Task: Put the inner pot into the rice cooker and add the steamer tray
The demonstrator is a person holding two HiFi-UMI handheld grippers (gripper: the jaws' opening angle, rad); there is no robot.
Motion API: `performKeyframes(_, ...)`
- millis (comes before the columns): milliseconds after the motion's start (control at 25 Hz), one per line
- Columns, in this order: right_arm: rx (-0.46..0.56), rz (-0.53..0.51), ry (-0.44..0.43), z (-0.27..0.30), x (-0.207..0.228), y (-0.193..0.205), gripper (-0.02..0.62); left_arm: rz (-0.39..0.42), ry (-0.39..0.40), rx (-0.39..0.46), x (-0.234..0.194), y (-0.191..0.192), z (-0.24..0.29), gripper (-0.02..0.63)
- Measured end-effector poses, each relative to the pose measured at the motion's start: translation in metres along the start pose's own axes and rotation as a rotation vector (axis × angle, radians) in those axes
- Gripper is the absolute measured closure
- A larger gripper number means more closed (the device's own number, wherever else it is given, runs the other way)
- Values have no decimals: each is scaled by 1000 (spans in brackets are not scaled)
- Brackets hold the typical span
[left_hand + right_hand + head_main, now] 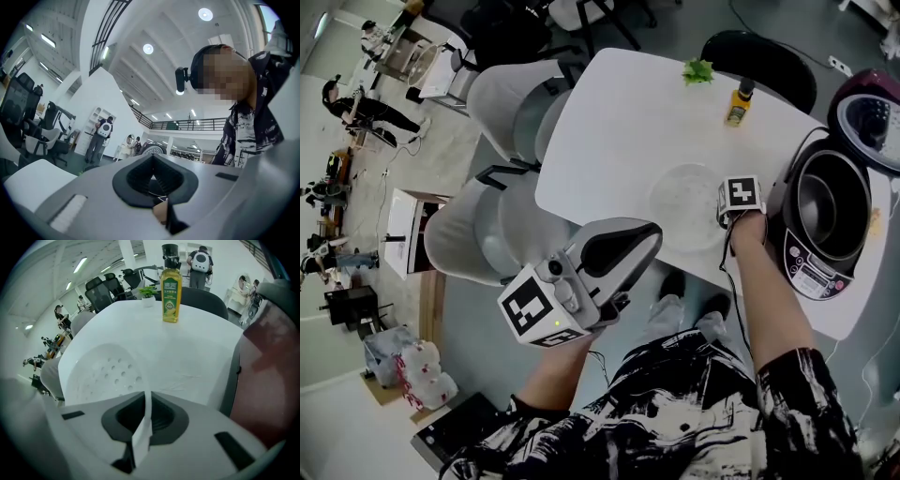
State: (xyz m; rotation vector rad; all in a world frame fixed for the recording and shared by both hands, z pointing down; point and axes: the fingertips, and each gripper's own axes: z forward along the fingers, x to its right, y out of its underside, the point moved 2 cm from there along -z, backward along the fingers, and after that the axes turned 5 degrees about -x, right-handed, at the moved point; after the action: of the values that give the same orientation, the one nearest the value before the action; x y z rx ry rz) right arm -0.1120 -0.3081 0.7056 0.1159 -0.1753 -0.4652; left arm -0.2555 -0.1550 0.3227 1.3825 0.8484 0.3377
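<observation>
The white perforated steamer tray (680, 202) lies on the white table (619, 122), just left of the rice cooker (814, 267). The cooker's lid (872, 117) stands open and the dark inner pot (830, 202) sits inside it. My right gripper (727, 220) points steeply down at the tray's right rim. In the right gripper view the gripper (146, 416) is shut on the thin rim of the steamer tray (103, 373). My left gripper (647, 239) hangs off the table's near edge, close to the person's body. Its jaws (152, 171) are shut with nothing between them.
A yellow oil bottle (738, 103) and a small green plant (697, 70) stand at the table's far side. Two grey chairs (511, 103) are at the table's left edge. The cooker's dark red body (272, 380) is close on the right gripper's right.
</observation>
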Motion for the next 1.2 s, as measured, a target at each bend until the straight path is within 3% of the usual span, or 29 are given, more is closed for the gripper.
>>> performKeyframes(360, 74, 64, -186, -42, -44, -25, 589, 19, 38, 15, 10, -10, 10, 601)
performKeyframes(560, 172, 6, -311, -108, -84, -63, 589, 35, 93, 31, 25, -19, 22, 601)
performKeyframes(760, 263, -71, -380, -187, -91, -91, 589, 44, 149, 42, 46, -25, 39, 601)
performKeyframes(1000, 343, -71, -316, -261, -17, -86, 589, 55, 256, 35, 75, -23, 66, 601)
performKeyframes(1200, 382, 45, -220, -303, 88, -57, 589, 55, 329, 14, 103, -20, 95, 601)
